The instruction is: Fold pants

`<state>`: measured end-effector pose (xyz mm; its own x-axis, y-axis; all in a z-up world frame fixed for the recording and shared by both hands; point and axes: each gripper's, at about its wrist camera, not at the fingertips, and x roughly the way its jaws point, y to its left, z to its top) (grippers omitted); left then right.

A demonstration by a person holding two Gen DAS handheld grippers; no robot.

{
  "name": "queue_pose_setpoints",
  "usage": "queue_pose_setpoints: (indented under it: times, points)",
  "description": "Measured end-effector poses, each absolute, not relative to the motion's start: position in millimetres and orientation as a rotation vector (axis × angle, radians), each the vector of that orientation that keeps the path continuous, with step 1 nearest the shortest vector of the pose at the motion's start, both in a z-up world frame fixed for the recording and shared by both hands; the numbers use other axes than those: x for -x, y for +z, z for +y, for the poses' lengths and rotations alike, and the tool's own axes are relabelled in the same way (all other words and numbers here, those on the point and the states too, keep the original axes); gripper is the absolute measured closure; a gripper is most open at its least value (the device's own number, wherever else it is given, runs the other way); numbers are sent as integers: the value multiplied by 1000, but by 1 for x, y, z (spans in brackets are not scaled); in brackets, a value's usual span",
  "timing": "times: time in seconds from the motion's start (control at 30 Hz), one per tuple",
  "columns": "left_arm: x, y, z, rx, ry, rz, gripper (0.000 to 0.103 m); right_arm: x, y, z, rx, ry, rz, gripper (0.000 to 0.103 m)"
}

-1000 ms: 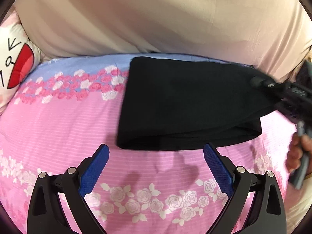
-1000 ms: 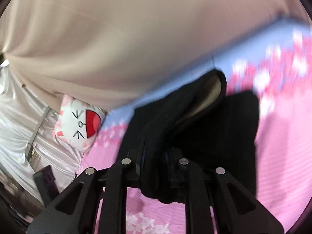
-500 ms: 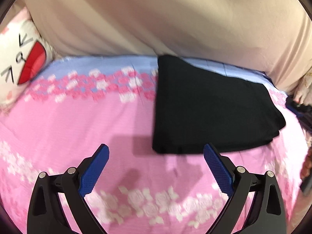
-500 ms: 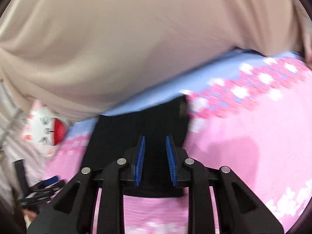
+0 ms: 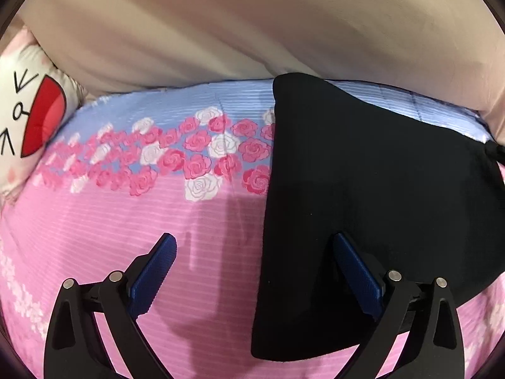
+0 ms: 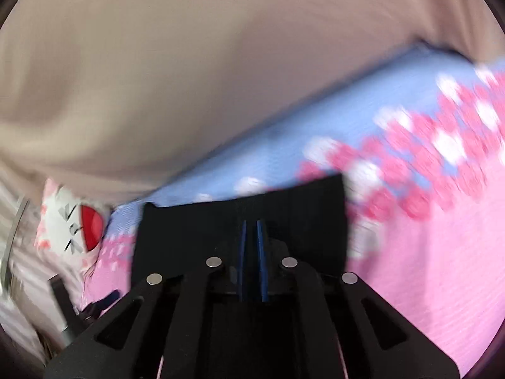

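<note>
Only the left-wrist view shows the folded black pants (image 5: 372, 214) whole beneath the wide-open left gripper (image 5: 255, 265), while the right gripper (image 6: 251, 246), angled downward over them, has just been closing, nothing between its pads.

A pink and blue rose-printed bedsheet (image 5: 195, 214) meets a beige fabric backdrop (image 5: 252, 25); a white cartoon-face pillow (image 5: 25, 120) lies at its edge.

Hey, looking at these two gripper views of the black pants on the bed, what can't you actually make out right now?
- Pants, left wrist view: right side cut off by the frame; near edge partly behind the left gripper.
- Pants' near part, right wrist view: hidden behind the right gripper, whose jaws have just been closing, nothing visibly between them.
- Bedsheet roses, right wrist view: motion-blurred.
- Cartoon pillow, left wrist view: cut off by the left edge.
</note>
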<state>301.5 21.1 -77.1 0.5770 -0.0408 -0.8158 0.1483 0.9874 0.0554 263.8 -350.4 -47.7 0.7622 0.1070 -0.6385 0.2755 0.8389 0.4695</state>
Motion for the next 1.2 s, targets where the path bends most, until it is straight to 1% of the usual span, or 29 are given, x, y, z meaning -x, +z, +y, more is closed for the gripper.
queue_pose_setpoints:
  times: [0.07, 0.1, 0.13, 0.17, 0.2, 0.23, 0.3, 0.4, 0.47, 0.57, 0.6, 0.63, 0.67, 0.7, 0.77, 0.8, 0.87, 0.93, 0.97, 1.0, 1.03, 1.07, 1.1, 1.17, 1.2]
  points:
    - [-302, -78, 22, -121, -110, 949, 5, -283, -57, -349, -537, -109, 752, 94]
    - [-301, -78, 23, -127, -111, 946, 5, -294, -72, -358, -493, -194, 813, 97]
    - [-299, -75, 23, -130, -116, 941, 5, -300, -92, -373, -540, -242, 855, 103]
    - [-295, -70, 26, -122, -126, 933, 5, -295, -93, -381, -628, -237, 817, 103]
    - [-290, -65, 31, -121, -110, 921, 5, -292, -85, -379, -657, -253, 806, 103]
    - [-286, -61, 33, -122, -95, 905, 5, -292, -69, -362, -611, -245, 785, 97]
    - [-276, -52, 47, -122, -60, 859, 5, -307, -41, -308, -467, -103, 777, 96]
    - [-267, -48, 69, -68, -6, 823, 6, -341, -40, -250, -407, 73, 837, 96]
    - [-268, -52, 80, -22, -2, 824, 6, -376, -61, -216, -372, 104, 903, 94]
    - [-271, -66, 86, -13, 5, 861, 6, -430, -118, -197, -379, 89, 1011, 94]
    - [-271, -70, 88, -16, 15, 868, 6, -436, -123, -195, -390, 107, 997, 96]
    - [-272, -75, 89, -19, 21, 876, 6, -439, -122, -189, -374, 103, 1001, 96]
    - [-273, -79, 90, -22, 23, 885, 6, -440, -111, -179, -352, 86, 1007, 93]
    - [-274, -82, 91, -21, 21, 897, 6, -436, -105, -175, -347, 96, 995, 90]
    - [-274, -84, 93, -10, 5, 904, 6, -412, -69, -184, -360, 134, 884, 91]
    - [-274, -84, 94, -8, 1, 904, 6, -387, -53, -196, -362, 108, 817, 91]
    - [-272, -83, 93, -20, -3, 899, 6, -351, -38, -224, -376, 22, 744, 91]
    - [-270, -82, 89, -38, -2, 892, 6, -306, -31, -264, -378, -118, 690, 84]
    - [-269, -81, 87, -48, -6, 890, 6, -285, -36, -288, -375, -229, 689, 73]
    - [-268, -80, 85, -53, -8, 887, 6, -273, -43, -302, -375, -293, 699, 58]
    - [-268, -79, 84, -58, -4, 883, 6, -261, -62, -325, -371, -385, 748, 56]
    - [-266, -78, 81, -68, -3, 876, 6, -252, -76, -341, -394, -349, 753, 74]
    - [-265, -77, 79, -72, -13, 875, 6, -241, -76, -349, -422, -307, 706, 77]
    - [-261, -74, 75, -89, 1, 863, 7, -226, -63, -351, -511, -324, 694, 81]
    - [-258, -72, 72, -106, 12, 853, 7, -220, -50, -342, -504, -319, 674, 76]
